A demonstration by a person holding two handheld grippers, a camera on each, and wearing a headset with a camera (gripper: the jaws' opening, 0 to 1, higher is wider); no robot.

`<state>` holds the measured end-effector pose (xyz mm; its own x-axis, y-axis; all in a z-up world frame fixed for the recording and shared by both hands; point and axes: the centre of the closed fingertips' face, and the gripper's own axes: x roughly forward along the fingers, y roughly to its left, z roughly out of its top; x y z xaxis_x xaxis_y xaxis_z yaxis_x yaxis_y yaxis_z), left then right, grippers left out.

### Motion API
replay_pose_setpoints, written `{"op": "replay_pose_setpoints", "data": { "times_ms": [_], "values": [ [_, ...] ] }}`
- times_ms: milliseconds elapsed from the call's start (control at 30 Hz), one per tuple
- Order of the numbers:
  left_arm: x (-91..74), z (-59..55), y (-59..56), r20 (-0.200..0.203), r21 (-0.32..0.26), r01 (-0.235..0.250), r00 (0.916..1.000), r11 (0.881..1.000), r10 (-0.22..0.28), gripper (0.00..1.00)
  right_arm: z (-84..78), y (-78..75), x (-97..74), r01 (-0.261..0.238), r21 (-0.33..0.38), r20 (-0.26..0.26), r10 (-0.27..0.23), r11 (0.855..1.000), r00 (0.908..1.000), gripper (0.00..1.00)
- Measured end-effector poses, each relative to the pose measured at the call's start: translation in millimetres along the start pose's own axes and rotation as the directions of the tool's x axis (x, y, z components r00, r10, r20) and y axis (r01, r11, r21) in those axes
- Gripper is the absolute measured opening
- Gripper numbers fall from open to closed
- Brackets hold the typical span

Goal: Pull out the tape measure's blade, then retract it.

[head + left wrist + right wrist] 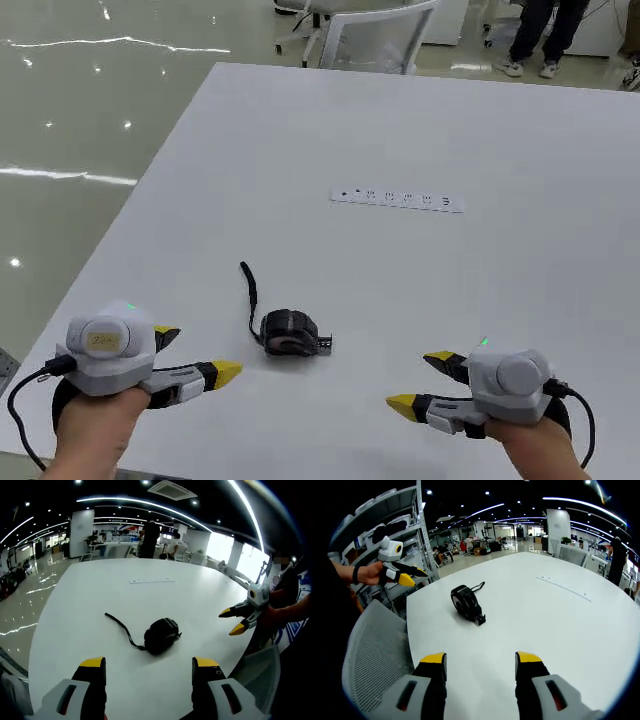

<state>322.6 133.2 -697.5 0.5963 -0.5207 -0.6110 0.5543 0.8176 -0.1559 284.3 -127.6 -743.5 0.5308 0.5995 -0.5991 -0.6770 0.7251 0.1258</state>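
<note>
Left tool (200, 350) hung at the near edge of the worktop (400, 130), held in my hand, jaws wide with nothing between them. Right tool (418, 380) was at the same edge, well apart from the left, jaws also wide and empty.

Tape (290, 333) sat on the worktop between the two tools, a little beyond them and nearer the left one, and neither tool touched it. The case was black. The blade was in, with only its hook (325, 345) showing at the mouth, on the side toward my right tool. A black strap (250, 290) ran from the other side of the case and lay loose on the worktop, trailing away from me.

Farther out, mid-worktop, lay a flat white strip (398, 199) with a row of small marks, well apart from the tape. A white chair (375, 40) stood past the far edge.
</note>
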Motion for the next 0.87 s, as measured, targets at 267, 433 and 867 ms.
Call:
{"op": "replay_pose_setpoints", "data": {
  "times_ms": [267, 433, 867],
  "values": [
    [1.0, -7.6, -1.1, -0.01, -0.017, 0.002, 0.9999, 1.0, -0.002, 0.67, -4.4, 5.1, 2.9, -0.014, 0.003, -0.014, 0.014, 1.0, 0.9998, 0.55],
    [3.9, -8.7, -0.1, -0.016, -0.021, 0.001, 0.9999, 1.0, -0.002, 0.67, -7.9, 7.0, 6.3, -0.024, 0.01, -0.023, 0.024, 1.0, 0.9994, 0.55],
    [10.9, -10.9, 8.0, -0.028, -0.031, -0.002, 0.9996, 1.0, 0.002, 0.67, -10.4, 2.6, 11.5, -0.035, 0.02, -0.029, 0.036, 0.999, 0.9989, 0.55]
  ]
}}
